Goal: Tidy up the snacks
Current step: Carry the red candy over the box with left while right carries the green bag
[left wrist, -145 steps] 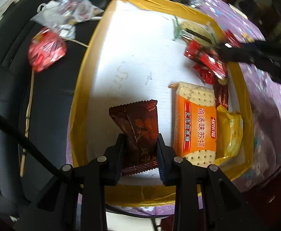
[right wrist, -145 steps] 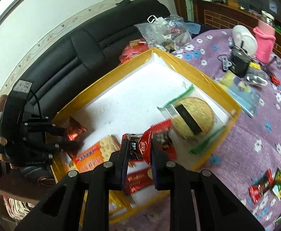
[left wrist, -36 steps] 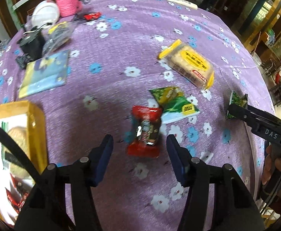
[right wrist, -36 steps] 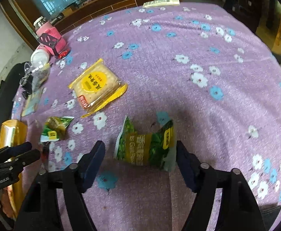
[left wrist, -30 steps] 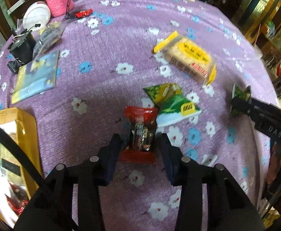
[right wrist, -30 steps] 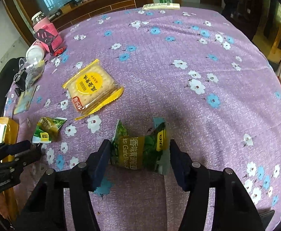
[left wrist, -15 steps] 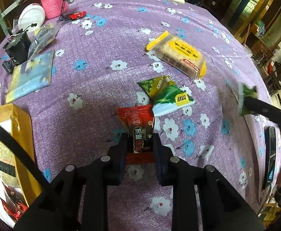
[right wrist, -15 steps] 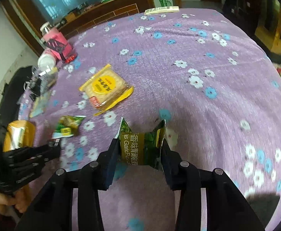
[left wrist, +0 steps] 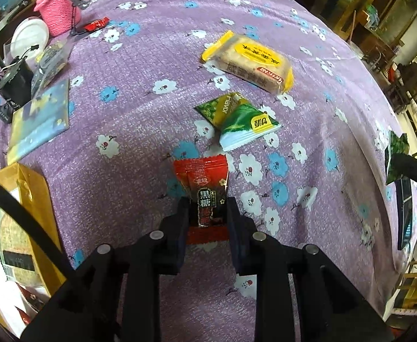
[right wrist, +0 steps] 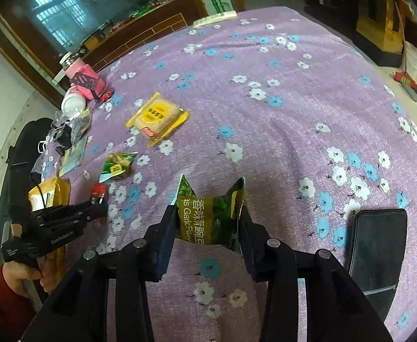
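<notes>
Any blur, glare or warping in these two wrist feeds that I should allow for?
Left wrist view: sharp at the red candy wrapper, fisheye bulges the purple tablecloth, slight smear at the right edge. Right wrist view: green pea packet crisp, phone screen mirrors light, window bright.

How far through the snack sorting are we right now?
Done: some snacks already lie in the yellow-rimmed box. In hand: the left gripper is shut on a red-and-black candy packet, and the right gripper on a green pea packet. Left on the purple cloth: a green snack bag and a yellow cracker pack.
</notes>
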### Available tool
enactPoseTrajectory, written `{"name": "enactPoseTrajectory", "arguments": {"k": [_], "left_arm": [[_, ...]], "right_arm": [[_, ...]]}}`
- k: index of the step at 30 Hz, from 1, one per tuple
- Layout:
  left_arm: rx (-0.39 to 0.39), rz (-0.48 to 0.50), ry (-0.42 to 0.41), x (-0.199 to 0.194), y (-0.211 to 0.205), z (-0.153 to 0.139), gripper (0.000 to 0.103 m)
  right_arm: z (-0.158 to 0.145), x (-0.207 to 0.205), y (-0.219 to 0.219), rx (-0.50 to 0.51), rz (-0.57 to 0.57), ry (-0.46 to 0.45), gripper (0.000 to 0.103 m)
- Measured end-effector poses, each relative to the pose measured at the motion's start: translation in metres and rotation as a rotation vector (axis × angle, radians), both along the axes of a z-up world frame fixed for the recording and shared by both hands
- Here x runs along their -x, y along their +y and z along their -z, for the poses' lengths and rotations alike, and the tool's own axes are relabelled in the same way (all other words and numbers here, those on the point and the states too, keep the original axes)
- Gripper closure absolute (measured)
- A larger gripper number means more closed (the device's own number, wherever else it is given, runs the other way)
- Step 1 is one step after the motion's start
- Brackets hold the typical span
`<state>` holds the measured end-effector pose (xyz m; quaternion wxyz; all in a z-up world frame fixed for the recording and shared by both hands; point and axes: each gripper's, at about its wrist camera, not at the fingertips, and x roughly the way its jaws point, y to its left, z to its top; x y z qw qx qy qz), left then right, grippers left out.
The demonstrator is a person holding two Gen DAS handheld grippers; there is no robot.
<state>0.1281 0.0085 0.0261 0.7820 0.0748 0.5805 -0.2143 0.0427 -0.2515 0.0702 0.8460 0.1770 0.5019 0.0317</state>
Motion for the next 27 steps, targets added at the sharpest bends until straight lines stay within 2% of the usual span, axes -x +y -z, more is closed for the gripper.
{"name": "enactPoseTrajectory", "arguments": {"k": [7,12,18,21,27], "left_arm": [[0.011,0.014,0.004,-0.001,0.001,0.0,0.077],[0.042,-0.013,0.014,-0.003,0.005,0.001,0.077],[0.105,-0.079,0.014,-0.001,0.01,0.001,0.077],[0.13,-0.116,0.007,0.002,0.012,0.001,0.077],[0.14,-0.171,-0.007,0.024,0.016,-0.008,0.077]], "right_arm": [[-0.013,-0.004,0.023,0.045,-0.063,-0.023,0.062],[-0.019,-0.005,0.03,0.065,-0.094,-0.031,0.063],[-0.011,-0.004,0.027,0.01,-0.092,-0.038,0.063],[0.002,-0.007,0.027,-0.02,-0.1,-0.013,0.063],[0.007,-0.019,0.033,-0.035,-0.158,-0.01,0.063]]}}
